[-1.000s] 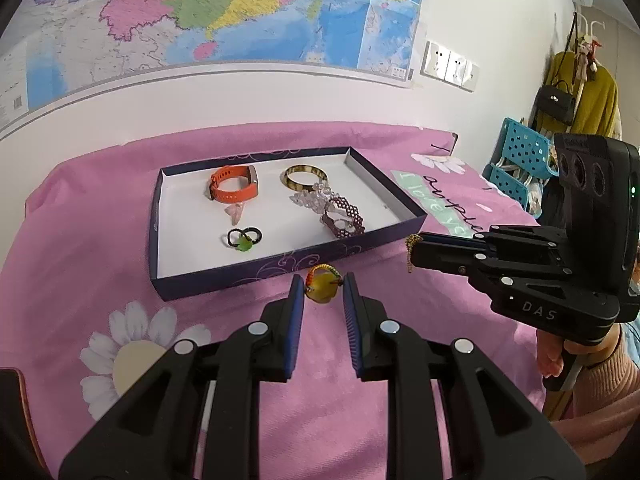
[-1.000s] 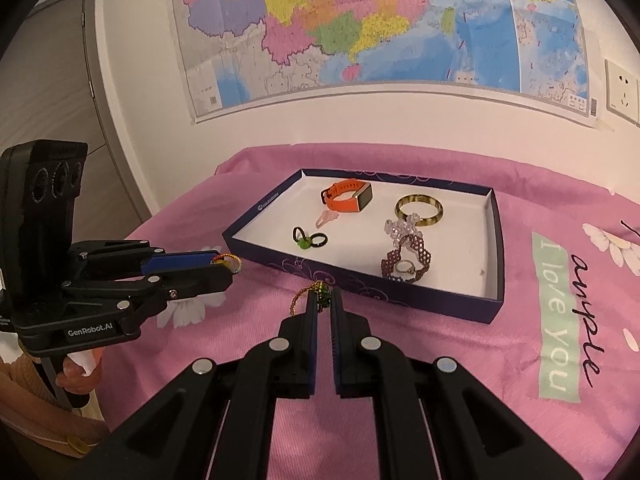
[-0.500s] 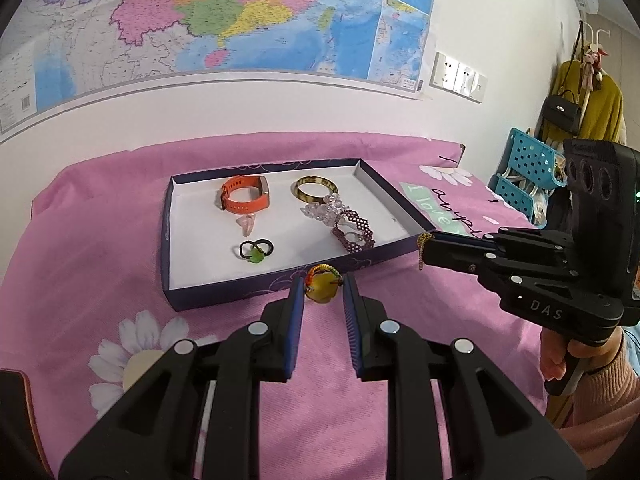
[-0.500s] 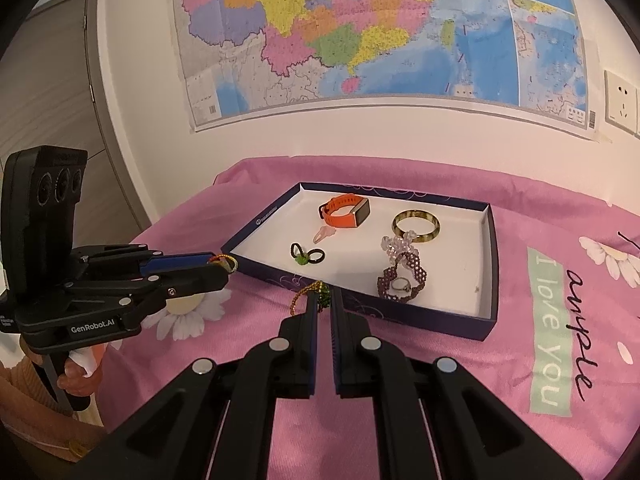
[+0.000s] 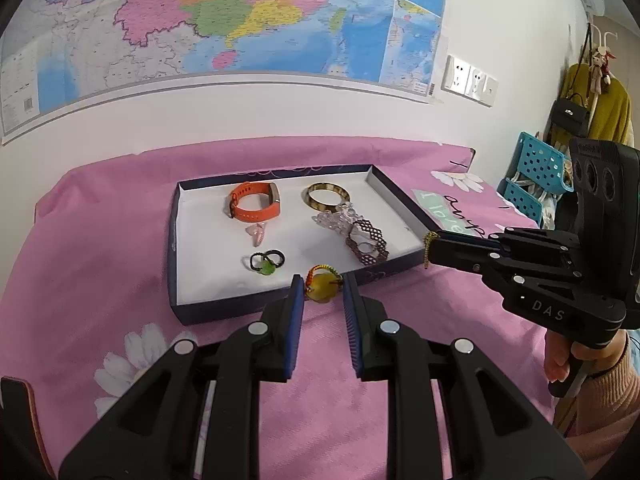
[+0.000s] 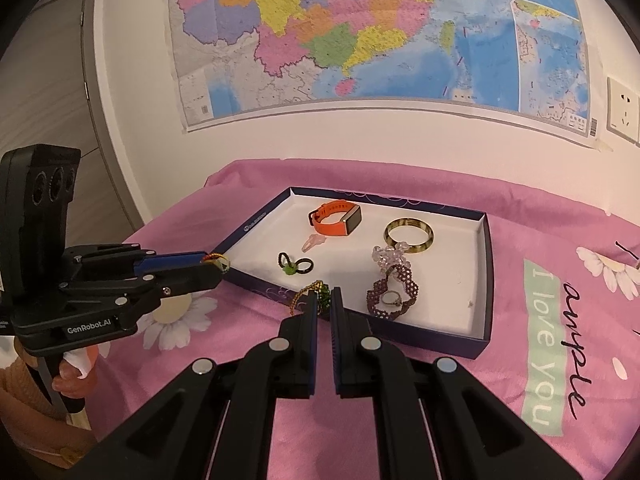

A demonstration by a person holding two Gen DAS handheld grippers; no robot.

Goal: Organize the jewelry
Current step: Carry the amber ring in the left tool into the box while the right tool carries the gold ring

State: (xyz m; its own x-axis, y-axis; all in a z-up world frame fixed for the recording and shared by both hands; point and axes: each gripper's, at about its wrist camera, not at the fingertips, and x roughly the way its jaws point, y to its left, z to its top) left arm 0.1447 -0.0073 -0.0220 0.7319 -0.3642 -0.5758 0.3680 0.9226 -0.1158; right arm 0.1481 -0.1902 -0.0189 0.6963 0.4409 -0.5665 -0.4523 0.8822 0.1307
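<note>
My left gripper (image 5: 320, 290) is shut on a yellow stone pendant (image 5: 321, 291) with a red-orange cord, held just short of the near wall of the navy tray (image 5: 208, 308). My right gripper (image 6: 324, 300) is shut on a green bead pendant (image 6: 322, 298) with a gold cord, also in front of the tray (image 6: 486, 264). In the tray lie an orange watch band (image 5: 254, 204), a tortoise bangle (image 5: 326, 196), a clear bead bracelet (image 5: 336, 218), a dark woven bracelet (image 5: 368, 238), a pink charm (image 5: 256, 234) and a black-green ring piece (image 5: 266, 262).
The tray sits on a pink flowered cloth (image 5: 88, 248) against a white wall with a map (image 5: 224, 16). A blue crate (image 5: 532, 176) and hanging clothes (image 5: 600, 108) stand at the right. A door (image 6: 44, 92) is at the left.
Both grippers have pulled back and risen a little from the tray, each keeping its pendant. The tray looks smaller and farther in both views.
</note>
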